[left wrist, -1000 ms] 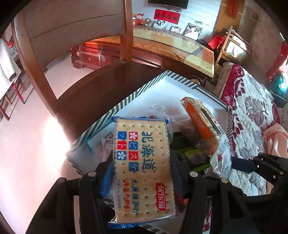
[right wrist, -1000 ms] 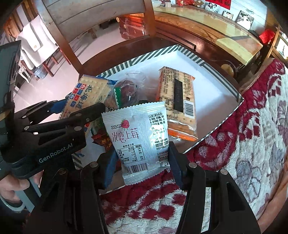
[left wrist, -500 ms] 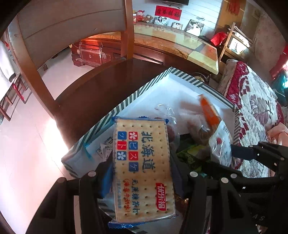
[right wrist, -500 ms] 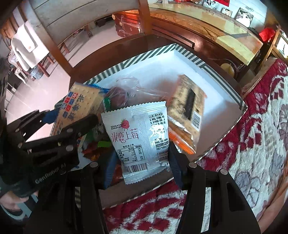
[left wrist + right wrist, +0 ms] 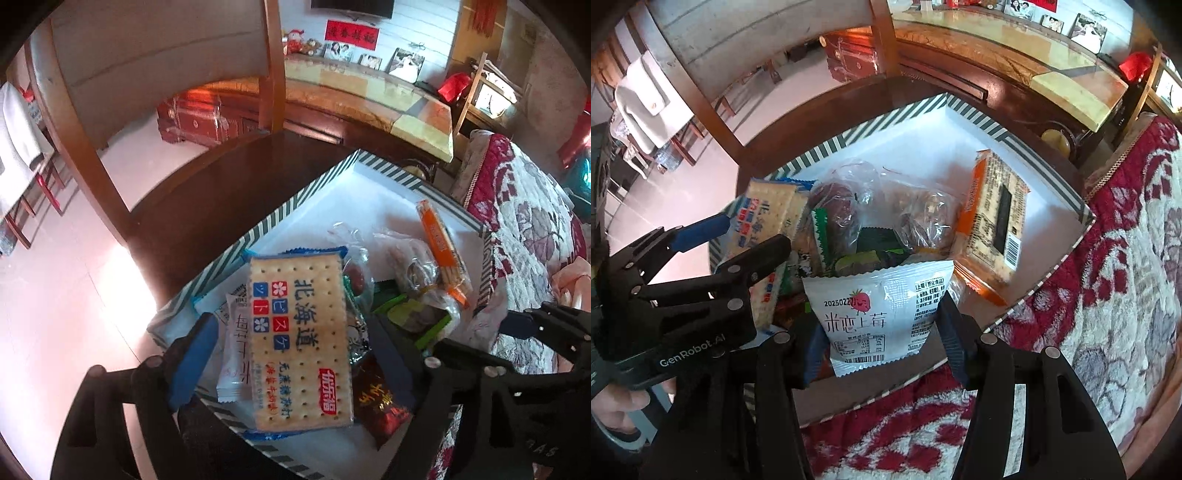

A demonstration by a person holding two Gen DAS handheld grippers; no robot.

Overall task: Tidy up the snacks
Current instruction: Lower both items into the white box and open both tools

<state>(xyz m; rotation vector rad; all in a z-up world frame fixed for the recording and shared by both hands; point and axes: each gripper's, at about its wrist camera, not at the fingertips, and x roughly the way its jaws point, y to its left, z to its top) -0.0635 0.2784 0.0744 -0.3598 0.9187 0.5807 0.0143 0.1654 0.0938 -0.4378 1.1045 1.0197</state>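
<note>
A striped-rim white box (image 5: 280, 218) (image 5: 886, 114) holds a pile of snacks. The blue-edged cracker pack (image 5: 299, 343) (image 5: 768, 206) lies on that pile between the fingers of my left gripper (image 5: 291, 350) (image 5: 750, 236). Those jaws are opening, and a gap shows beside the left pad. My right gripper (image 5: 882, 339) (image 5: 476, 332) holds a white strawberry pouch (image 5: 882, 317) above the box's near rim. Its jaws are starting to open, with the pads still at the pouch's edges. An orange biscuit pack (image 5: 993, 221) (image 5: 439, 251) leans on its side in the box.
Clear bags of dark round snacks (image 5: 849, 195), green packets (image 5: 417, 317), a red packet (image 5: 380, 406) and a small white pack (image 5: 236, 350) fill the box. The box sits on a dark wooden chair seat (image 5: 229, 195), beside a red floral blanket (image 5: 1108, 258).
My left jaws have spread and the cracker pack has settled onto the pile. The orange pack has tipped up on its edge. The right pouch now hangs closer over the box.
</note>
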